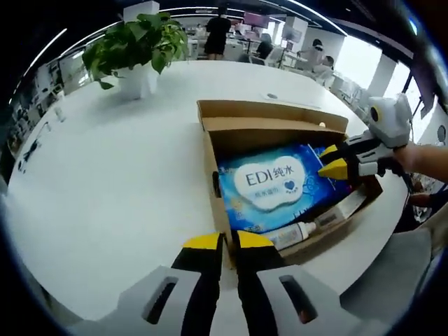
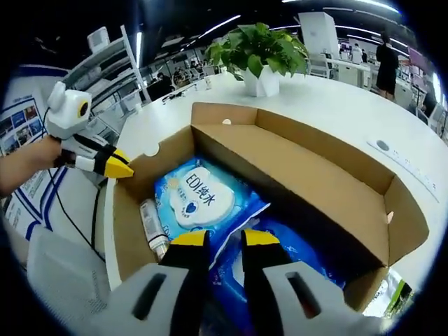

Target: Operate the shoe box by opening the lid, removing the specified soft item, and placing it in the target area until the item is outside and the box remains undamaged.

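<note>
- The shoe box (image 1: 280,129) stood open on the white round worktop (image 1: 105,196), its lid folded back on the far side, so I judged the opening step done and the removal still ahead.
- The soft item, a blue wipes pack (image 1: 273,185), lay flat inside the box on its floor, not yet outside.
- In the left gripper view the left tool (image 1: 229,241) sat at the near wall of the box, its yellow-tipped jaws close together with the cardboard edge in the narrow gap; whether they pinched it I could not tell.
- The right tool (image 2: 225,238) hung over the inside of the box, directly above the near end of the pack, jaws a little apart and holding nothing.
- The pack's long axis ran from the right tool away toward the far wall, so the right tool was the nearer one and, in my judgement, needed mainly to go down.
- A small white bottle (image 2: 152,227) lay just beside the pack along the box's left wall.
- A second blue packet (image 2: 294,255) lay partly beneath the right tool, its outline cut off.
- A potted plant (image 1: 136,49) stood well apart on the far worktop.
</note>
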A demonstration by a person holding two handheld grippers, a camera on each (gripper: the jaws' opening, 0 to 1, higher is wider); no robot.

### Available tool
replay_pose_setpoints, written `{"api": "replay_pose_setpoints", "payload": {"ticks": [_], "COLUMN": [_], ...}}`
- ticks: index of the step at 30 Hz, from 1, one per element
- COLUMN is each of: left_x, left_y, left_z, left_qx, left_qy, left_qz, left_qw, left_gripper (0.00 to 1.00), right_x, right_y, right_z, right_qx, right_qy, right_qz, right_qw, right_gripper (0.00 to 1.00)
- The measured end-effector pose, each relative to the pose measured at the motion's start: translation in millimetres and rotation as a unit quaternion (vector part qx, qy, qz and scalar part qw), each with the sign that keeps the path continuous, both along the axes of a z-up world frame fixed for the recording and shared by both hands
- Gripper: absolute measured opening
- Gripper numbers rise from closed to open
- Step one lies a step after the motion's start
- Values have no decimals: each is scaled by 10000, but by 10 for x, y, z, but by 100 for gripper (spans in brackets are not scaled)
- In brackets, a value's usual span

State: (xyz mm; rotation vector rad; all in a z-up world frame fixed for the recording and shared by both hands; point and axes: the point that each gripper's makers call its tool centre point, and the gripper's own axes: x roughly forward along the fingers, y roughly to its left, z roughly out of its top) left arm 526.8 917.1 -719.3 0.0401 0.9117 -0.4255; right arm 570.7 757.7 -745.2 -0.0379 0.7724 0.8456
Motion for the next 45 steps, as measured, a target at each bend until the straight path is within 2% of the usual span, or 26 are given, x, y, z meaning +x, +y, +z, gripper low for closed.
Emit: {"api": "replay_pose_setpoints", "payload": {"ticks": [3, 9, 14, 20, 26, 45], "left_x": [2, 11, 21, 26, 29, 18], "left_y": [6, 16, 24, 30, 30, 26], "left_z": [-2, -6, -9, -9, -8, 1], "left_qx": [-15, -24, -39, -119, -102, 60], "left_qy": [-1, -22, -37, -52, -71, -80], "left_qz": [11, 36, 50, 147, 170, 115], "left_qw": [10000, 10000, 10000, 9998, 9998, 9999], "left_gripper": [4, 4, 4, 3, 3, 3], "right_x": [-4, -19, -4, 6, 25, -78], "right_y": [44, 89, 79, 65, -52, -368], "right_z": [-13, -70, -60, 1, 32, 164], "right_qx": [101, 73, 143, 136, 115, 205], "right_qy": [120, 227, 367, 302, 376, 254], "right_qz": [-100, -164, -288, -413, -681, -993], "right_qw": [9998, 9996, 9988, 9986, 9969, 9945], "right_gripper": [8, 7, 2, 0, 0, 0]}}
